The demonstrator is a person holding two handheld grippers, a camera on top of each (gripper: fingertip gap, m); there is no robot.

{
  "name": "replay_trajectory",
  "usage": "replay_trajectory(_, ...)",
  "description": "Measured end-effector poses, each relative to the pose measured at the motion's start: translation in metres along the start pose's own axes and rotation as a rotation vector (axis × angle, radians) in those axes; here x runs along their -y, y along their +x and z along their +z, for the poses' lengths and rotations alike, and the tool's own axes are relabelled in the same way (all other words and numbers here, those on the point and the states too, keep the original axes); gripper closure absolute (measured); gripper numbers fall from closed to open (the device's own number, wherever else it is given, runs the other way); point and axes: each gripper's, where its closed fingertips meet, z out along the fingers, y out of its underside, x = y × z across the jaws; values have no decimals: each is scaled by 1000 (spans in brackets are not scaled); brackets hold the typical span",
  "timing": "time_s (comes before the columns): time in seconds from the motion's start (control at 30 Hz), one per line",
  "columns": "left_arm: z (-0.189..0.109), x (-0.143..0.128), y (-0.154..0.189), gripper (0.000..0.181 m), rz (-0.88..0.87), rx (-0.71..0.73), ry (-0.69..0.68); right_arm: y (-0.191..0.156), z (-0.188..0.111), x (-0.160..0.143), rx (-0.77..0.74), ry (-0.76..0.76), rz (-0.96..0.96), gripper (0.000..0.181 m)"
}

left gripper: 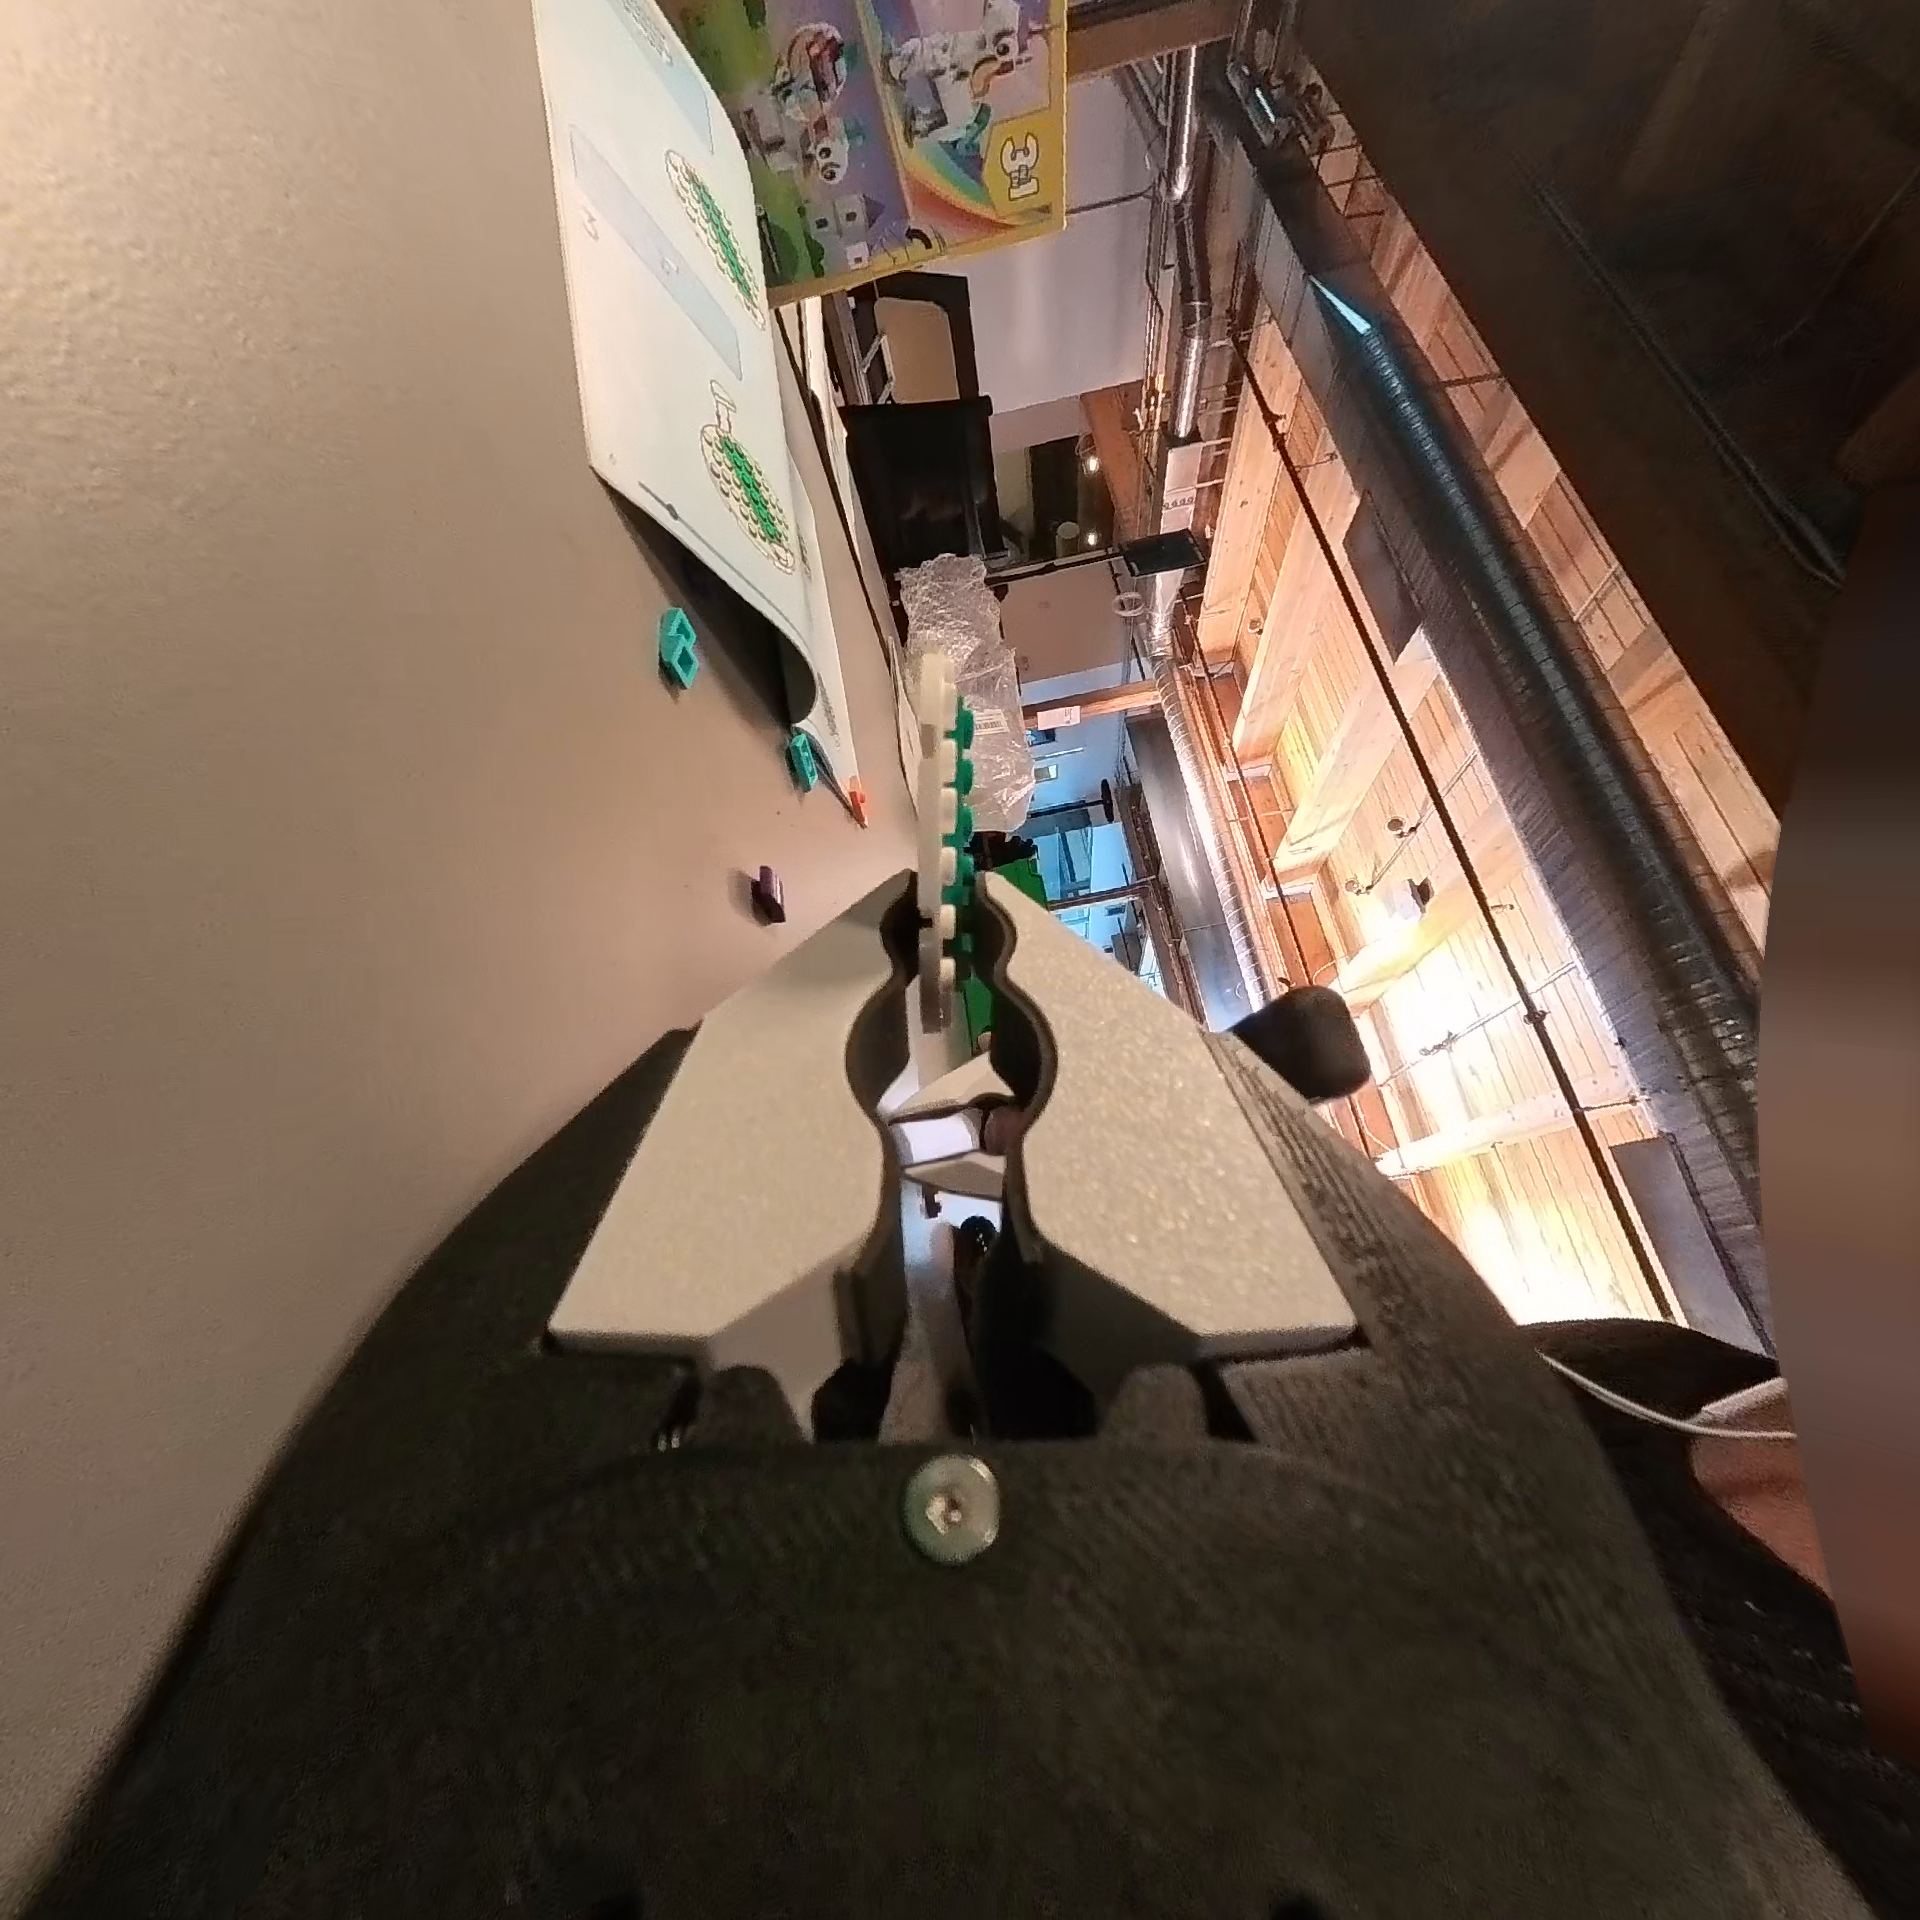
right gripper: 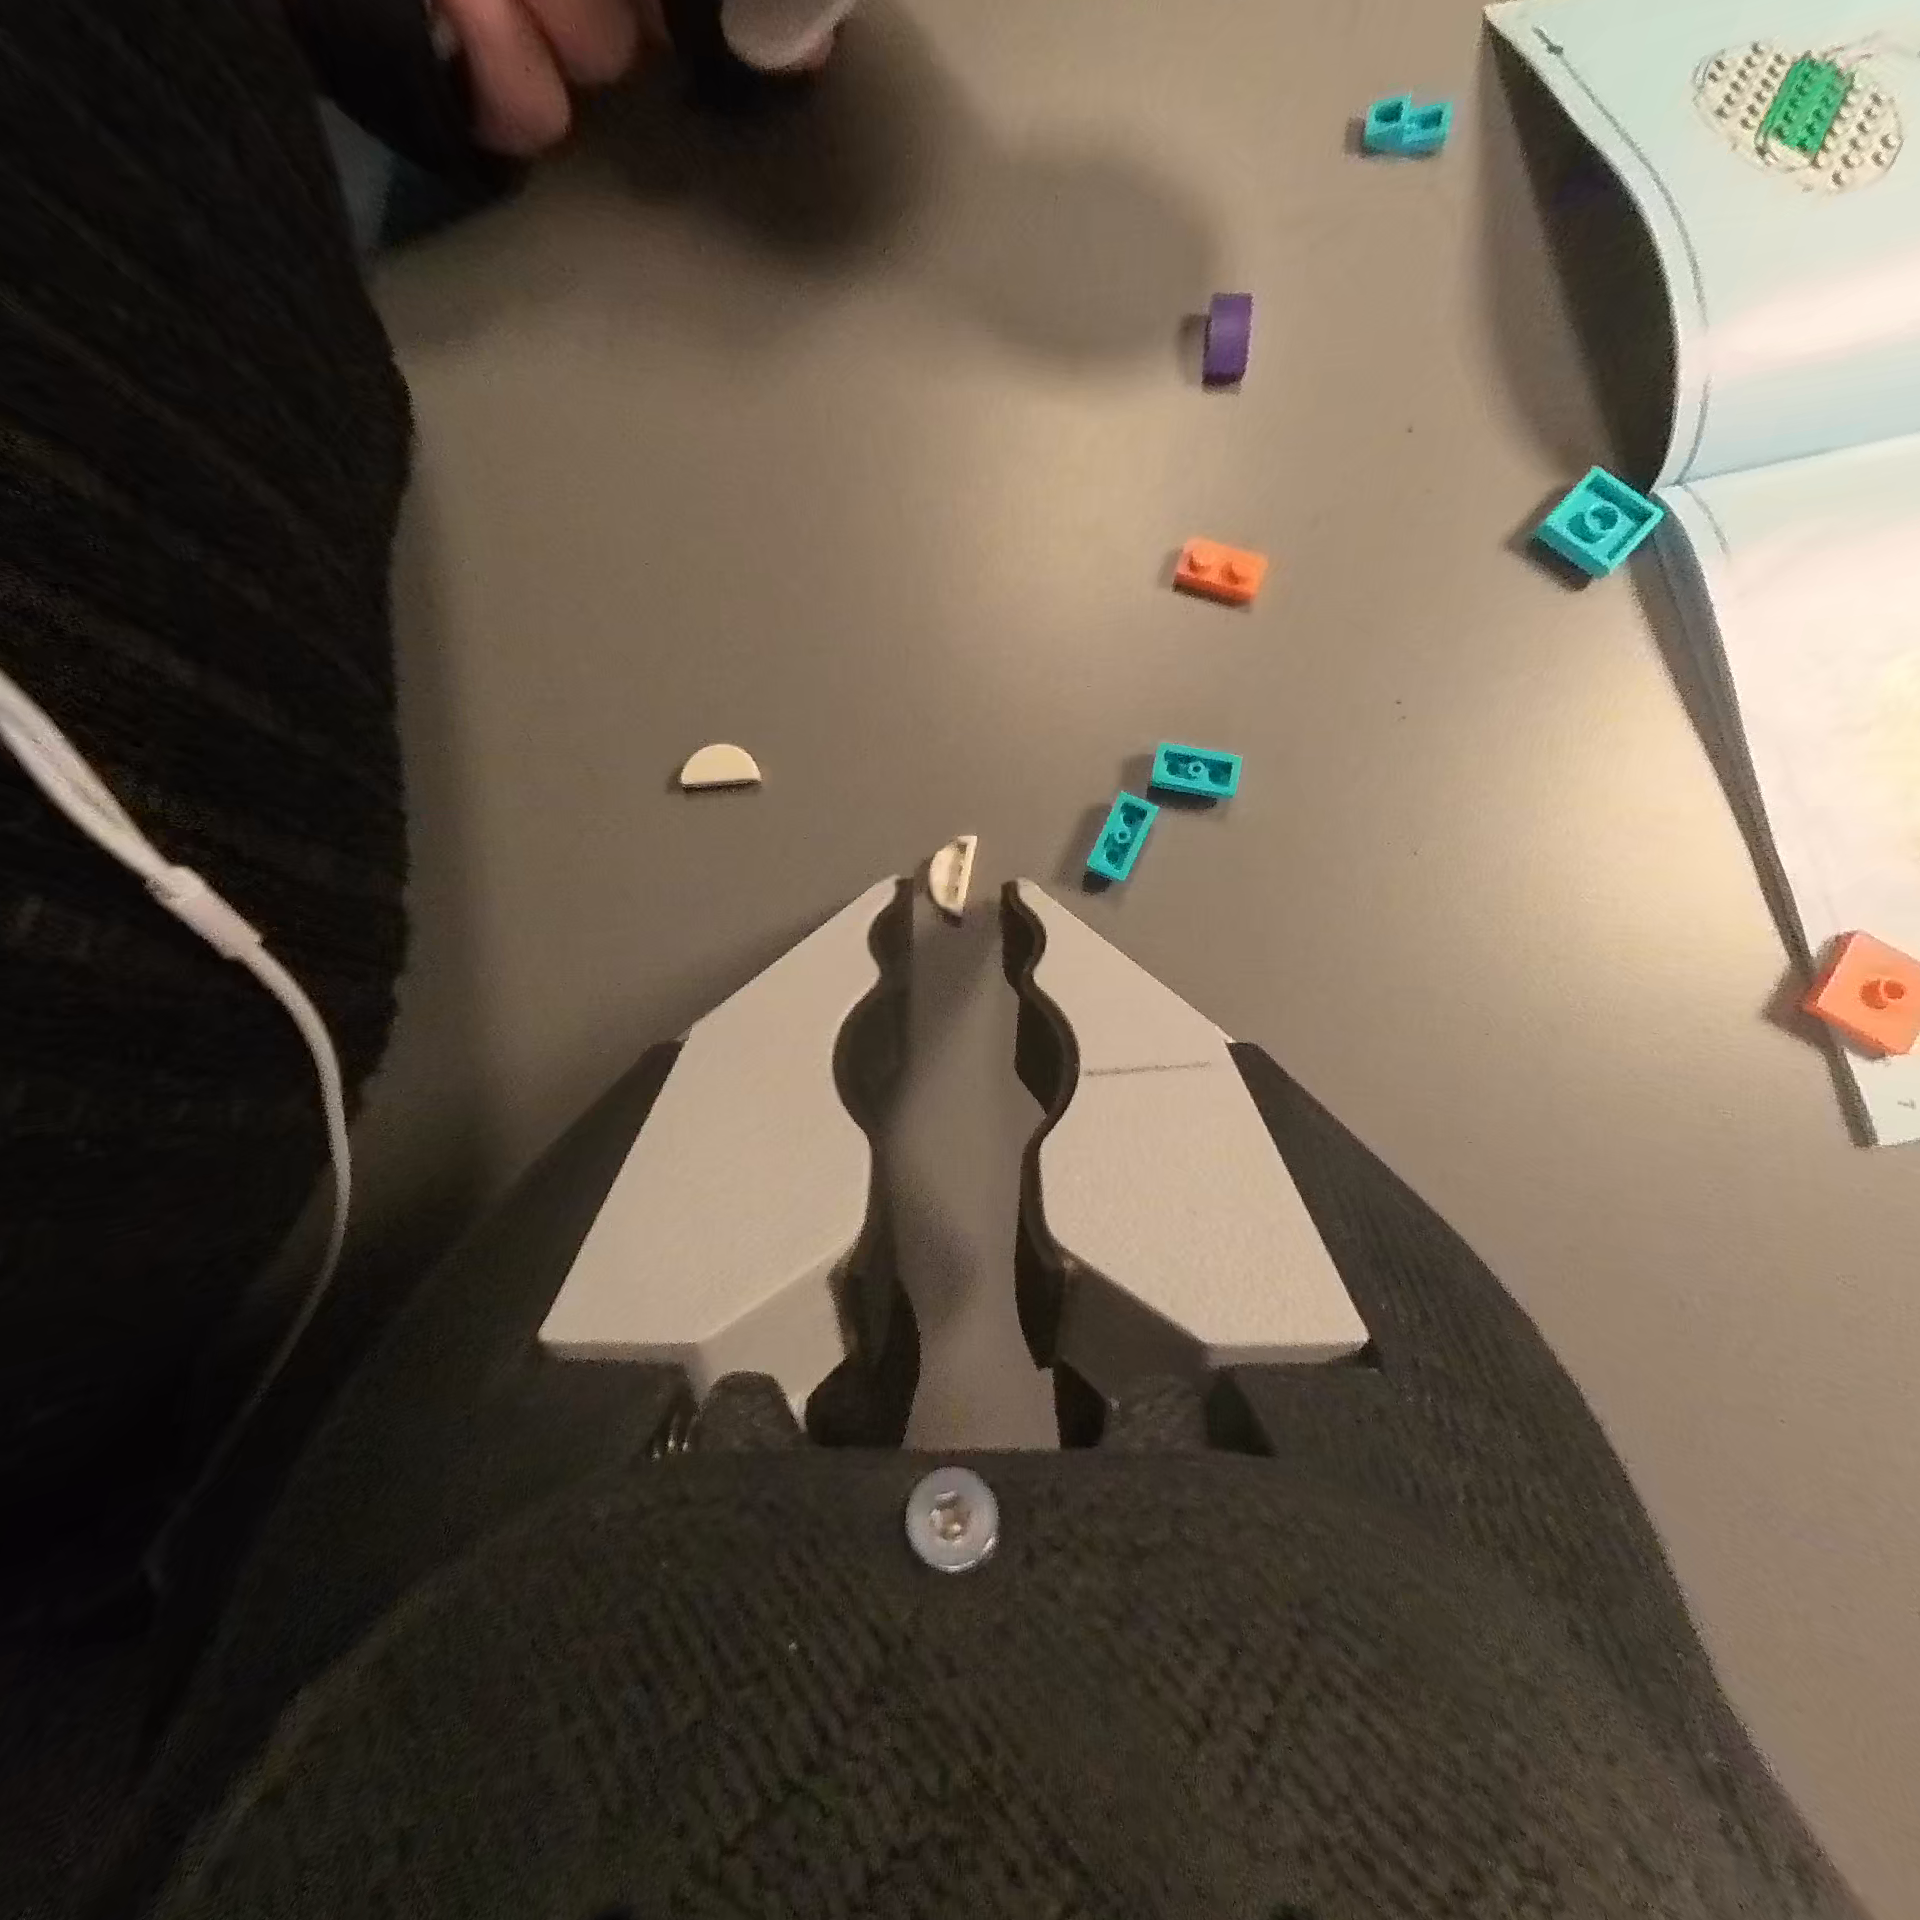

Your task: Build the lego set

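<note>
The left tongs (left gripper: 951, 899) are shut on a white plate (left gripper: 935, 821) with green studs, held on edge so it sticks out past the tips, lifted off the desk (left gripper: 312, 520). To their left on the desk lie a purple piece (left gripper: 769, 894) and two teal bricks (left gripper: 681, 649), near an open booklet (left gripper: 665, 343); the box (left gripper: 935, 125) stands beyond it. A crumpled clear bag (left gripper: 961, 665) lies ahead of the tips.

The right tongs (right gripper: 951, 888) stand a little open above the desk (right gripper: 831, 468), with a white half-round tile (right gripper: 954, 878) on edge between the tips; whether either finger touches it, I cannot tell. Left of the tips another half-round tile (right gripper: 722, 771) lies flat. Just right of them lie two small teal plates (right gripper: 1164, 810), and farther ahead an orange plate (right gripper: 1221, 568), a purple piece (right gripper: 1228, 338) and a teal pair (right gripper: 1405, 125). Far right, a teal brick (right gripper: 1597, 520) touches the curled booklet (right gripper: 1787, 364), and an orange brick (right gripper: 1865, 992) rests at its edge. A hand (right gripper: 540, 62) shows ahead on the left.
</note>
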Motion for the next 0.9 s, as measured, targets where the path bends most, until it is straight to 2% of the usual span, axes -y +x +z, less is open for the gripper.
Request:
replay_trajectory(0.13, 0, 0, 1, 174, -3, -6, 1, 6, 1, 0, -30, -17, -18, 174)
replay_trajectory(0.3, 0, -1, 2, 174, -1, -11, -5, 36, -23, -8, -193, -155, -262, 181)
replay_trajectory(0.5, 1, -2, 2, 174, 8, -13, -10, 88, -58, -32, -473, -613, -975, 181)
replay_trajectory(0.6, 1, -2, 3, 174, 11, -16, -10, 93, -59, -34, -529, -735, -1324, 181)
replay_trajectory(0.67, 0, -2, 4, 175, 11, -19, -11, 87, -55, -38, -510, -751, -1453, 181)
replay_trajectory(0.8, 0, -3, 4, 174, 13, -23, -15, 75, -53, -51, -449, -754, -1503, 181)
replay_trajectory(0.9, 0, -3, 5, 174, 15, -27, -14, 69, -53, -55, -416, -702, -1371, 181)
